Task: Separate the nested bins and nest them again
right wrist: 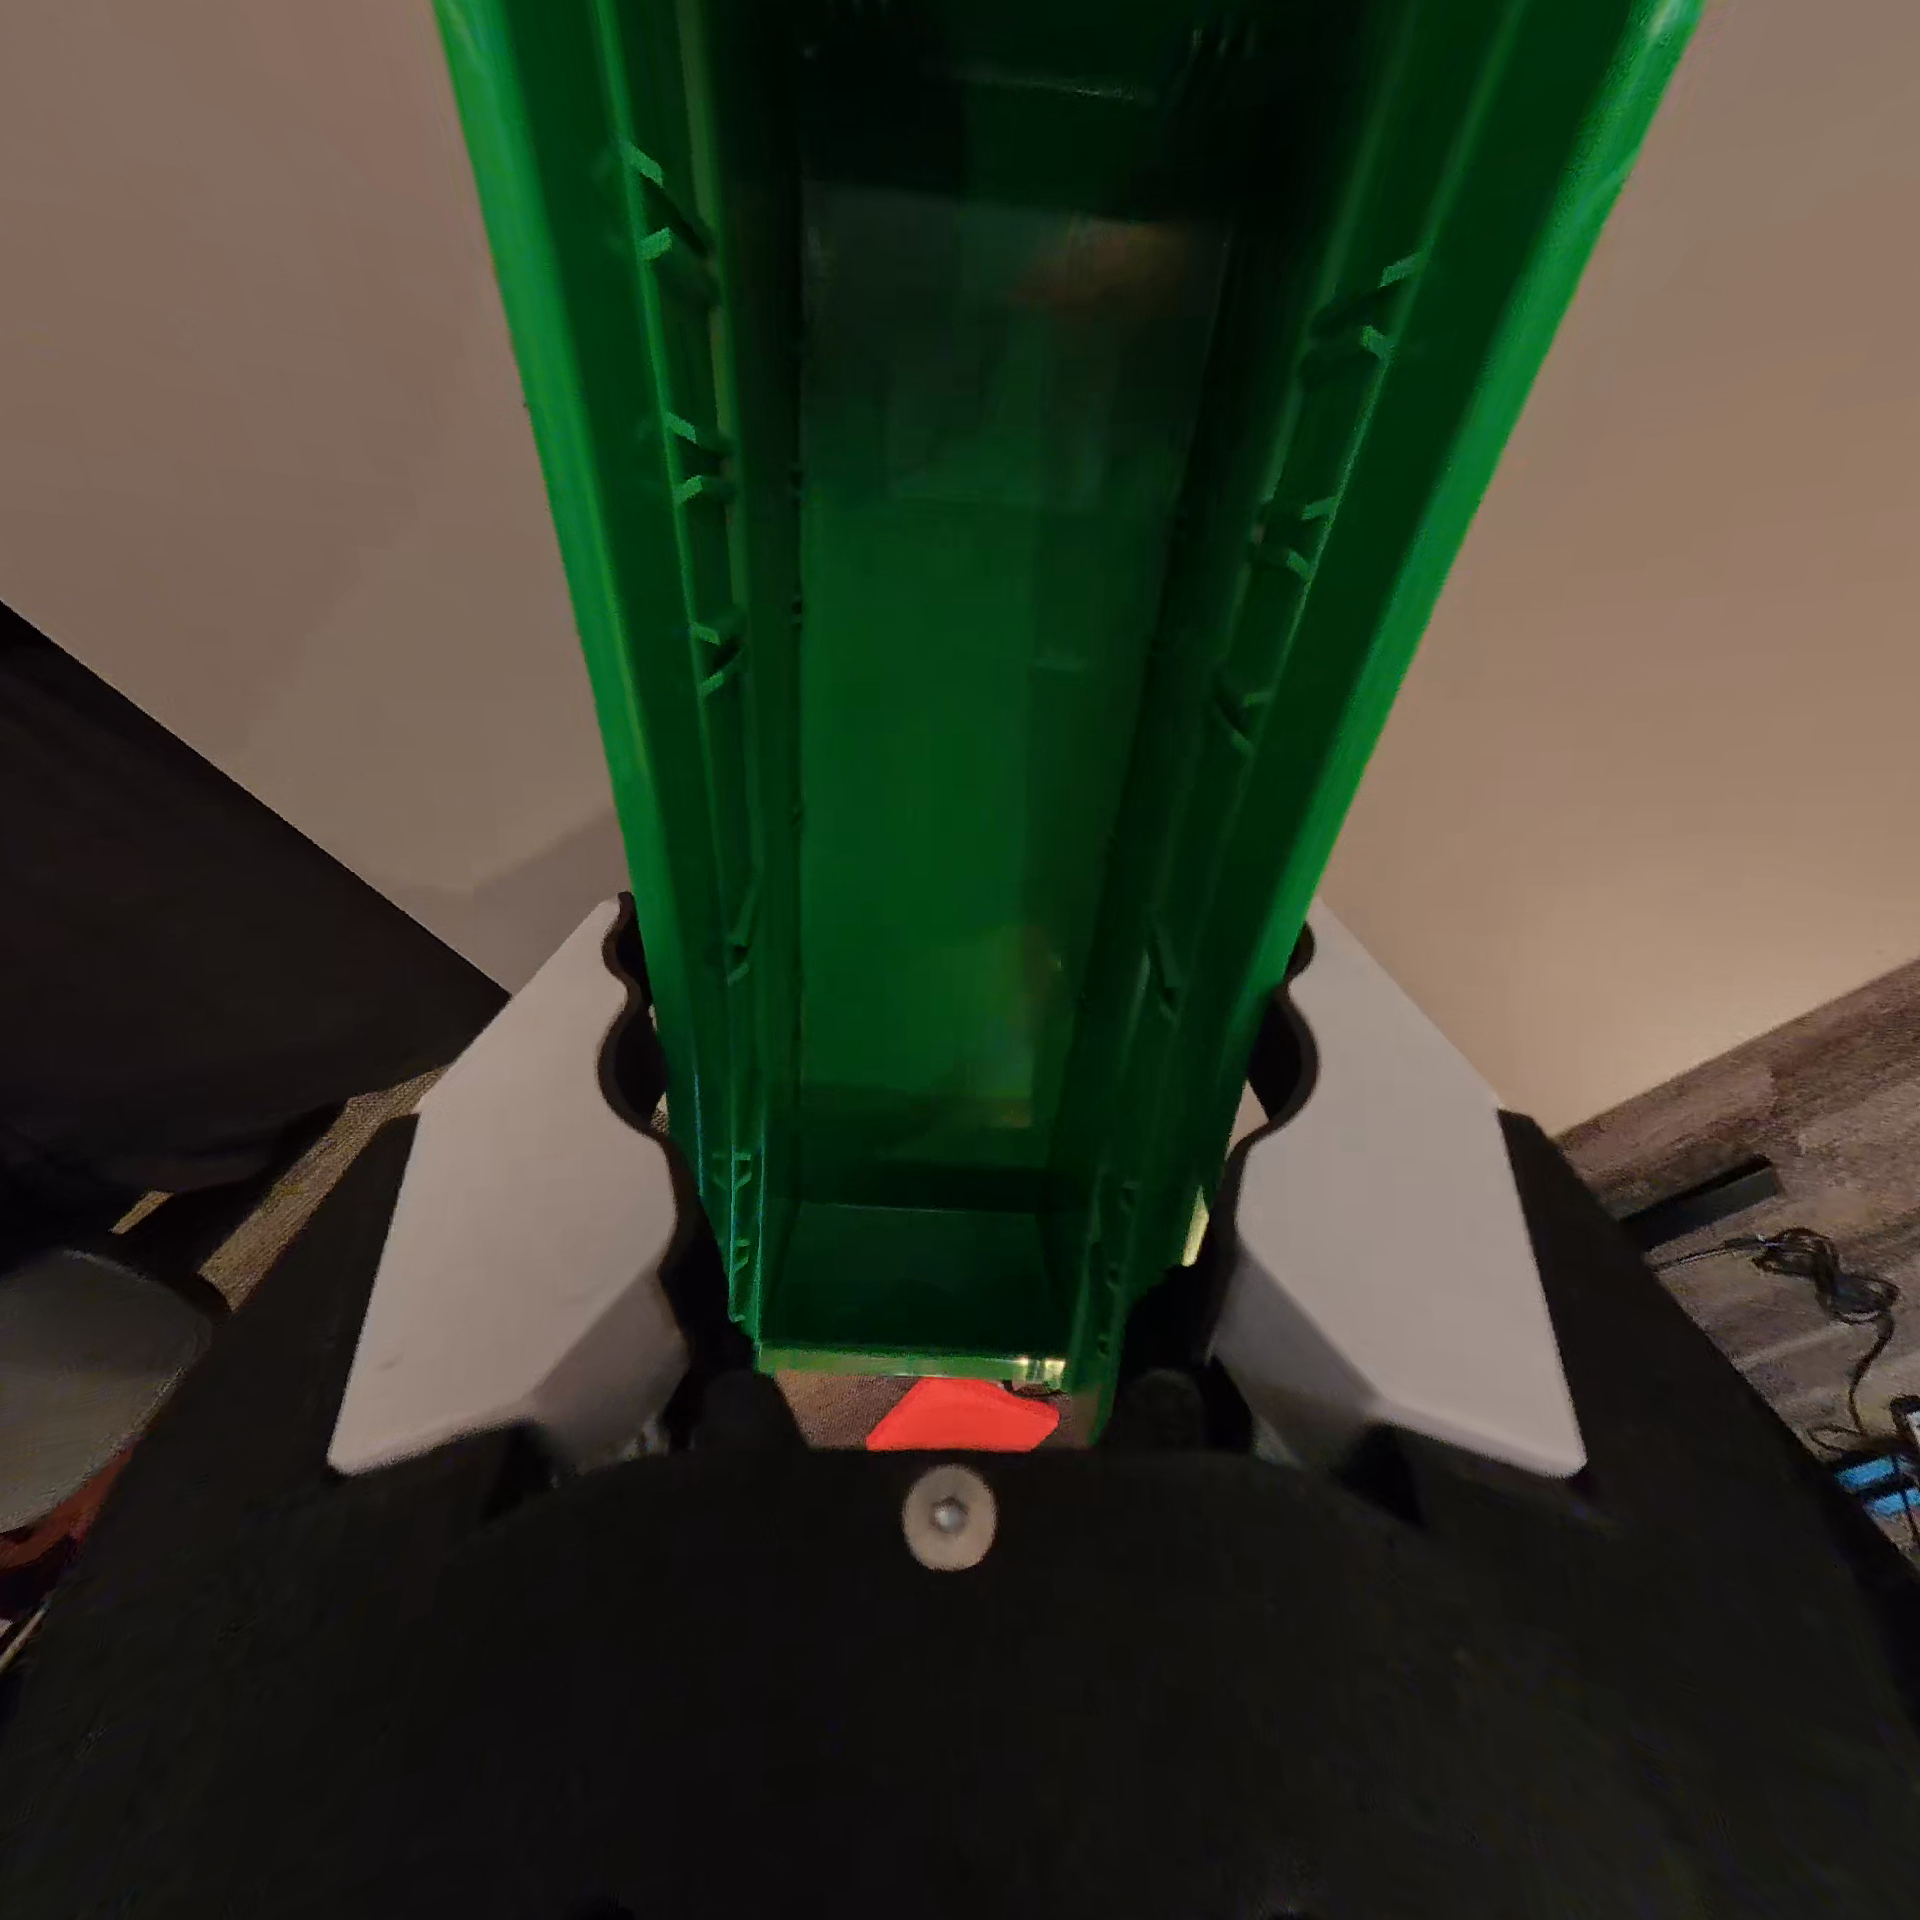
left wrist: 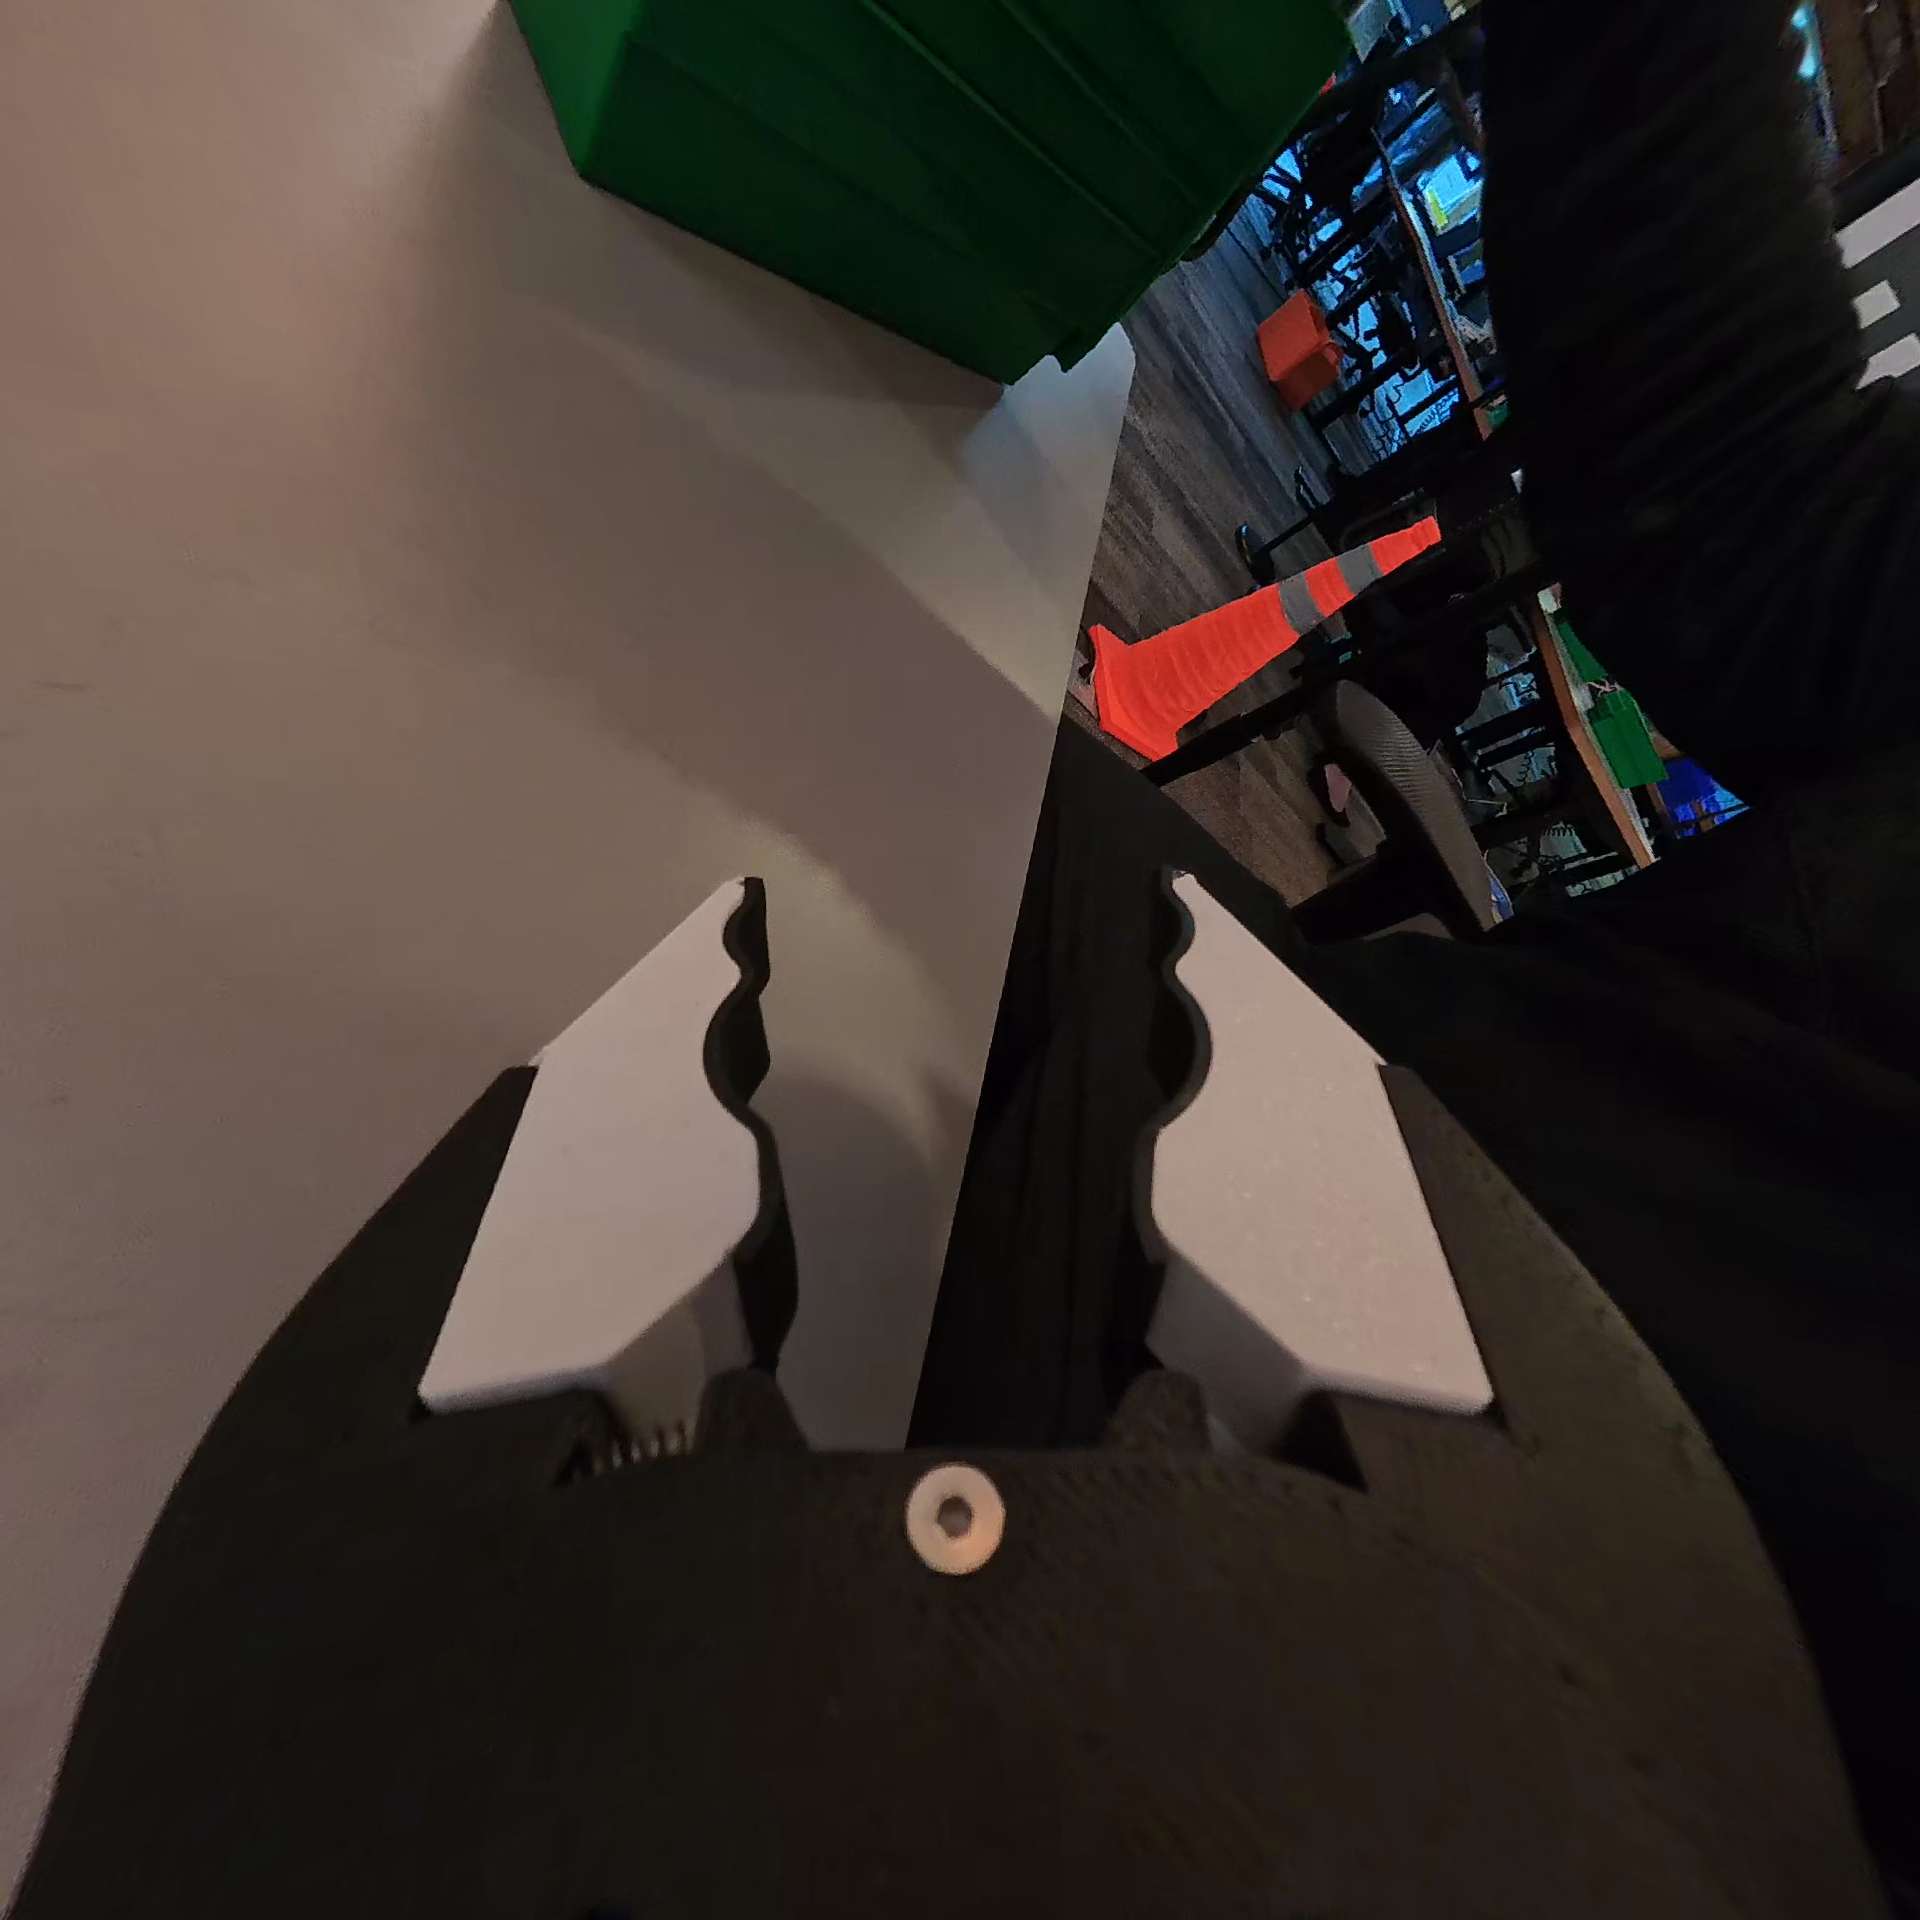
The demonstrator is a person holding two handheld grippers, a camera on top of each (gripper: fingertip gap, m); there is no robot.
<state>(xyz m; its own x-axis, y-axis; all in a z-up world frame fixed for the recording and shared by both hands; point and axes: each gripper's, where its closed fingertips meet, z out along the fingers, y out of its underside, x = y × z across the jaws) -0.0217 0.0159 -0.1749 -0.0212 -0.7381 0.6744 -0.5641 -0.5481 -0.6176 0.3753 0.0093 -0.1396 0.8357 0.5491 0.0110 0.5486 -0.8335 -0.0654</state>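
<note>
A stack of nested green bins stands on the white table at the far end of the left wrist view. My left gripper is open and empty, over the table's right edge, well short of the bins. In the right wrist view my right gripper is shut on the green bins. Its fingers press the outer side walls at the near end. I look down the open inside of the top bin, and several ribbed rims show on each side. Whether the bins are lifted off the table I cannot tell.
The table edge runs through the left wrist view, with a person's dark clothing beyond it. An orange traffic cone, an office chair and shelving stand on the floor. A red piece shows under the bin's near end.
</note>
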